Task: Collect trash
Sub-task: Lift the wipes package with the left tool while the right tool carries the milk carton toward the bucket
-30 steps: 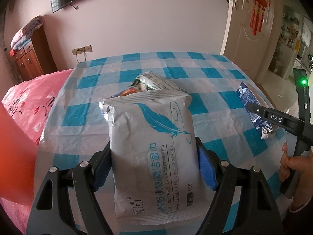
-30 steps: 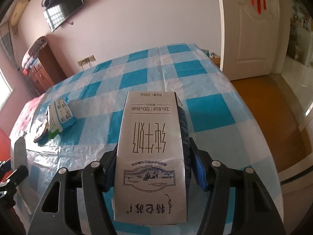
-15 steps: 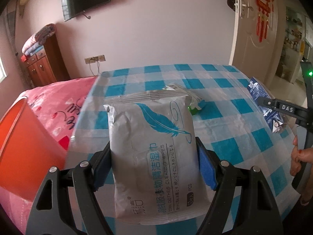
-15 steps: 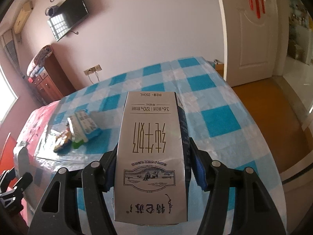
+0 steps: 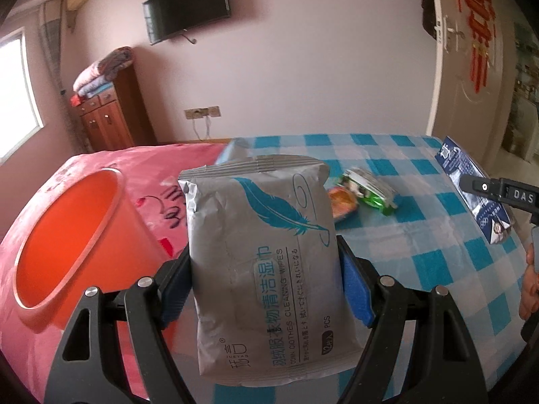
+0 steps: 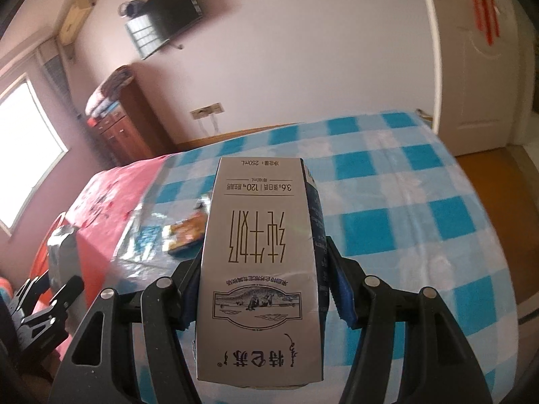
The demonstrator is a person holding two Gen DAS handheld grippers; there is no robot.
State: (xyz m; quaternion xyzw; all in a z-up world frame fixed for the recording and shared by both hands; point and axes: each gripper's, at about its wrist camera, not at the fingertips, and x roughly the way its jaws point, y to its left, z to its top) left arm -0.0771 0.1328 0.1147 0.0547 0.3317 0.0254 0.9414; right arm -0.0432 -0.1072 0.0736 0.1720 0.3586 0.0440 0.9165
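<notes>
My left gripper (image 5: 266, 289) is shut on a grey wet-wipes pack (image 5: 266, 256) with a blue feather print, held in the air to the right of an orange bin (image 5: 67, 235). My right gripper (image 6: 261, 286) is shut on a silver milk carton (image 6: 262, 262), held above the blue-checked table (image 6: 404, 222); the carton also shows at the right edge of the left wrist view (image 5: 471, 188). A green-and-white wrapper (image 5: 370, 192) and an orange snack packet (image 5: 342, 202) lie on the table; they are blurred in the right wrist view (image 6: 185, 232).
A pink bedspread (image 5: 141, 175) lies behind the bin. A wooden cabinet (image 5: 107, 114) with folded blankets stands at the back left. A white door (image 6: 478, 67) is at the right, with orange floor (image 6: 498, 181) below it.
Both grippers have swung left with their loads. The orange bin has come fully into the left wrist view. The wrappers on the table have shifted right in both views.
</notes>
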